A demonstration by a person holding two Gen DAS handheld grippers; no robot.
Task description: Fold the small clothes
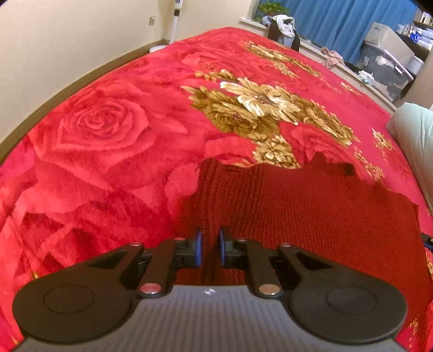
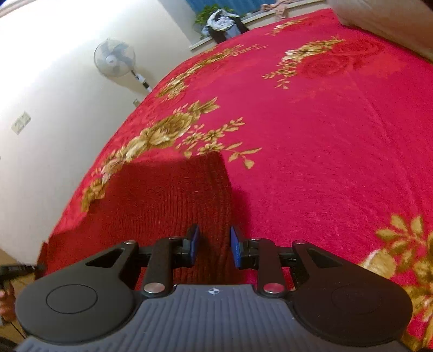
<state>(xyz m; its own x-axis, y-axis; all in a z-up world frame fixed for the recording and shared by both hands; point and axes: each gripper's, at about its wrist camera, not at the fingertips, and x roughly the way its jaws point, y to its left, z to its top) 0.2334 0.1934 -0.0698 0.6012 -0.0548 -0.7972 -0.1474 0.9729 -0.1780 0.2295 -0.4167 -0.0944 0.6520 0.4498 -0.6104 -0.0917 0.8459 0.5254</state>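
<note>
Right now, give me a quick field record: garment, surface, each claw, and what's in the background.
garment: dark red knit sweater, lying flat on the bed
surface: red blanket with gold flower pattern
left claw: shut on the sweater's near edge, a ridge of knit pinched between the blue pads
right claw: shut on the sweater's near edge, knit between the pads
background: standing fan by the wall, clothes pile on the windowsill, blue curtain
</note>
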